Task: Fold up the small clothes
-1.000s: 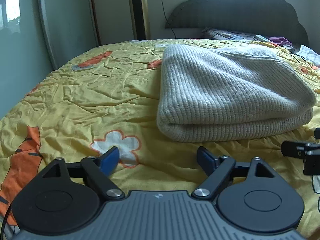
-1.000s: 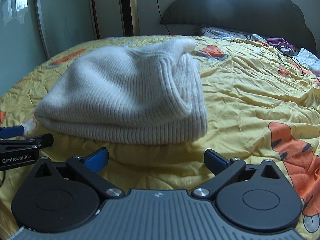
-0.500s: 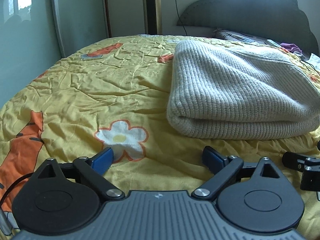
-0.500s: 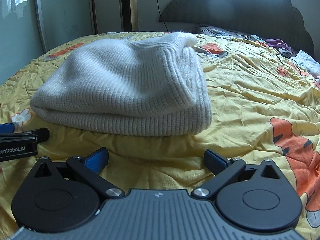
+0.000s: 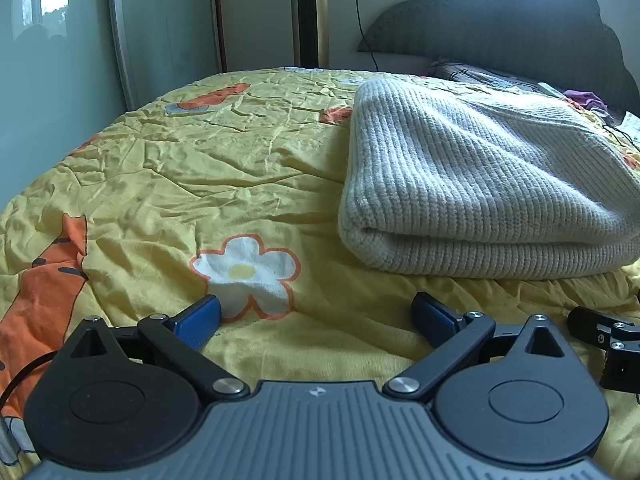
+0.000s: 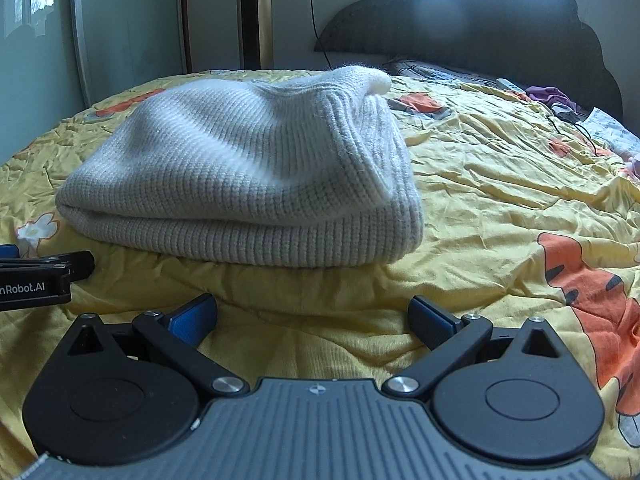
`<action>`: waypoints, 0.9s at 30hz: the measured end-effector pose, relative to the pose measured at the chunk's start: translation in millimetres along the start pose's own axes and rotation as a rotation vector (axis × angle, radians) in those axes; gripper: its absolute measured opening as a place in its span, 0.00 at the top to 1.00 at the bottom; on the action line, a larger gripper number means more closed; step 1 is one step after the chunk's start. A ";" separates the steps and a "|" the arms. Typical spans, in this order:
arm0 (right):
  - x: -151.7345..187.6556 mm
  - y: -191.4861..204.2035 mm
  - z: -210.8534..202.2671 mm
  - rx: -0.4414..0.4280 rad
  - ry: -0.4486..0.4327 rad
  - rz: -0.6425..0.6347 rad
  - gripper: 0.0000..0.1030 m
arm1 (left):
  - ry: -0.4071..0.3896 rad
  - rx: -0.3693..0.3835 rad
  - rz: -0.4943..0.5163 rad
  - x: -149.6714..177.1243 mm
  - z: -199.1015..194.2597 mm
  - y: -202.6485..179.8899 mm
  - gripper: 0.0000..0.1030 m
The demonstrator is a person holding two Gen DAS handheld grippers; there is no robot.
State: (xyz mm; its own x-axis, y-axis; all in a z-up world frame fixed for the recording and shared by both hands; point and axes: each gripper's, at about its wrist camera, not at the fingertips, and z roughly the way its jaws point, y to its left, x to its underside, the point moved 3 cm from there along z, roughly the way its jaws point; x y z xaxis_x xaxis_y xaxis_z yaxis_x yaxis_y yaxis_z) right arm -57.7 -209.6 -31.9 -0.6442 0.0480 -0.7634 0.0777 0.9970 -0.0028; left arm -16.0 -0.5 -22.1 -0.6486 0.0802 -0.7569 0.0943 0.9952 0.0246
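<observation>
A cream ribbed knit garment (image 5: 480, 184) lies folded in a thick bundle on the yellow bedspread (image 5: 240, 168). My left gripper (image 5: 316, 308) hovers over the spread just short of the bundle's near left corner. Its jaws are opening, and only the spread's flower print shows between them. In the right wrist view the same bundle (image 6: 248, 168) lies ahead and slightly left. My right gripper (image 6: 312, 308) stands open over bare spread, short of the bundle's front fold. Each gripper shows in the other's view: the right (image 5: 600, 332) and the left (image 6: 40, 272).
A dark padded headboard (image 6: 480, 28) stands at the far end of the bed. A gold tower fan (image 5: 308, 12) rises by the wall behind it. A purple cloth (image 6: 548, 94), a black cable (image 6: 576, 128) and a paper lie at the far right.
My left gripper's jaws have spread a little wider. Both wrist views have drawn slightly back from the folded bundle, which lies unmoved.
</observation>
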 end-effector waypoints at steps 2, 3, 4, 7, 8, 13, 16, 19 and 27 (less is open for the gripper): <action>0.4 0.1 -0.5 0.001 -0.002 0.000 0.00 | 0.000 0.004 -0.001 -0.1 0.3 0.8 0.00; 0.8 0.2 -0.8 0.001 -0.003 0.000 0.00 | 0.000 0.006 -0.001 0.0 0.2 1.2 0.00; 0.7 0.1 -0.9 0.000 -0.003 0.001 0.00 | 0.000 0.008 -0.001 0.1 0.2 1.3 0.00; 0.8 0.2 -1.3 0.005 -0.005 0.001 0.00 | 0.000 0.014 0.000 0.2 0.1 1.7 0.00; 0.9 0.1 -1.3 0.006 -0.005 0.001 0.00 | 0.000 0.016 0.000 0.4 0.0 1.9 0.00; 0.9 -0.1 -1.0 0.005 -0.004 0.002 0.00 | 0.000 0.019 0.001 0.5 0.0 2.4 0.00; 0.9 -0.2 -1.3 0.005 -0.004 0.003 0.00 | 0.000 0.019 0.001 0.5 0.1 2.3 0.00; 0.9 -0.1 -1.2 0.005 -0.004 0.003 0.00 | 0.000 0.019 0.001 0.5 0.1 2.3 0.00; 0.8 -0.2 -1.2 0.005 -0.004 0.003 0.00 | 0.000 0.019 0.001 0.7 0.4 2.2 0.00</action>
State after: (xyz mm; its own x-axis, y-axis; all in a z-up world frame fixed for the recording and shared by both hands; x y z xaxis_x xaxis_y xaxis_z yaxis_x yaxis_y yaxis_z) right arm -59.1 -209.7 -31.8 -0.6407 0.0507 -0.7661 0.0837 0.9965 -0.0040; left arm -15.9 1.7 -22.8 -0.6486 0.0813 -0.7568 0.1096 0.9939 0.0128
